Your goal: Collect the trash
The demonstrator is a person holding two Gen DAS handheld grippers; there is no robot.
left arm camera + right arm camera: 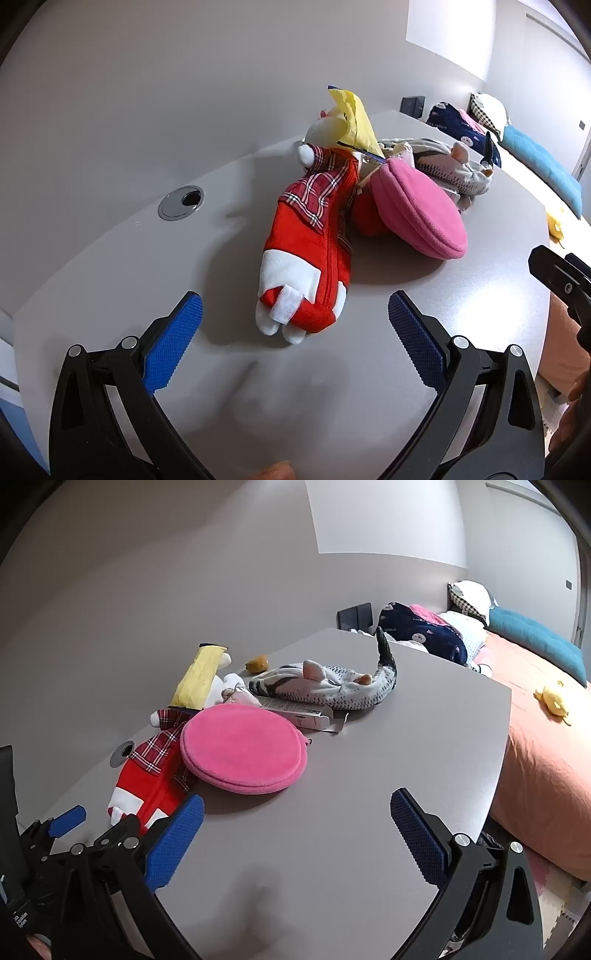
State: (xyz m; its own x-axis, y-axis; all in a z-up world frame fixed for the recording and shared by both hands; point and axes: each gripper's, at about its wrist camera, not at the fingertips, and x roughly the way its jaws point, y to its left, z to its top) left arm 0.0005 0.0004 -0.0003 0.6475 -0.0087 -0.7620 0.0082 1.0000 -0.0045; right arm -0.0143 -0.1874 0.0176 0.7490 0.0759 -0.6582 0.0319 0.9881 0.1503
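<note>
Two open grippers above a grey table (pixel 369 775) bearing soft toys and litter.

Largest to smallest: one table filling the middle of both views; one red plaid-trimmed plush pouch (pixel 314 236), centre of the left view; one round pink pouch (pixel 243 747), centre-left of the right view; one plush fish (pixel 332 686) above it; one yellow wrapper (pixel 197 677), upper left of centre, lying on the plush; one white carton (pixel 295 710) between fish and pink pouch, its print too small to read; one small brown lump (pixel 257 663) near the wall. Left gripper (pixel 295 332) and right gripper (pixel 297 834) each hold their jaws wide apart, grasping nothing.
</note>
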